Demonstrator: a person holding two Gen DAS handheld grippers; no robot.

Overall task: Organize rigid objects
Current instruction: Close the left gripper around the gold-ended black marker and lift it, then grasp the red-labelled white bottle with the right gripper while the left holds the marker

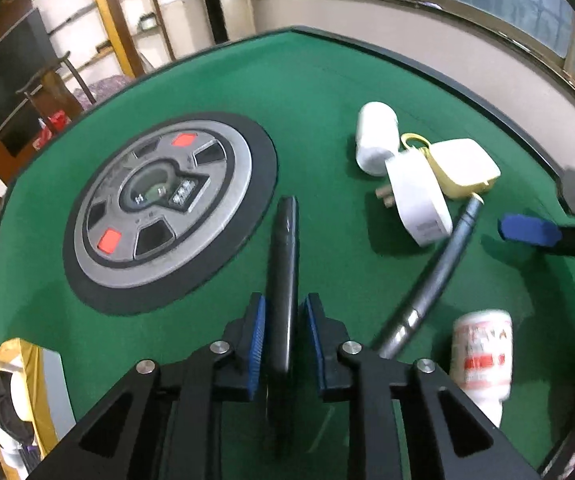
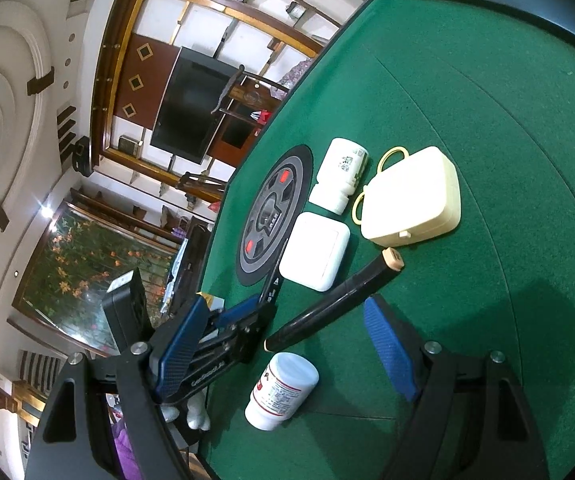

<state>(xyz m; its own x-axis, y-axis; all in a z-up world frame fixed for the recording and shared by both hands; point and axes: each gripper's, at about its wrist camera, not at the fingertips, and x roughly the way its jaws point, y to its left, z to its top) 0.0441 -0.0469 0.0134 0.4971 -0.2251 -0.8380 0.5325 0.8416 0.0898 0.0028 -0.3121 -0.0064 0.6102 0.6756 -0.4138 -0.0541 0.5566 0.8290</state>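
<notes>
My left gripper (image 1: pixel 285 332) is shut on a thin black slab (image 1: pixel 285 248), which stands on its edge on the green felt table (image 1: pixel 319 92). To its right lie a white bottle (image 1: pixel 375 138), a white plug adapter (image 1: pixel 417 200), a cream box with a yellow loop (image 1: pixel 465 168), a dark marker (image 1: pixel 435 276) and a red-labelled bottle (image 1: pixel 481 360). My right gripper (image 2: pixel 285 302) stands open low over the table. The marker (image 2: pixel 335 300) and the red-labelled bottle (image 2: pixel 283 390) lie between its blue fingers (image 2: pixel 387 344), which touch neither.
A round grey and black centre panel (image 1: pixel 167 208) is set into the felt left of the slab. The table's dark raised rim (image 1: pixel 467 80) curves round the far side. Shelving, a dark screen (image 2: pixel 191 108) and chairs stand beyond the table.
</notes>
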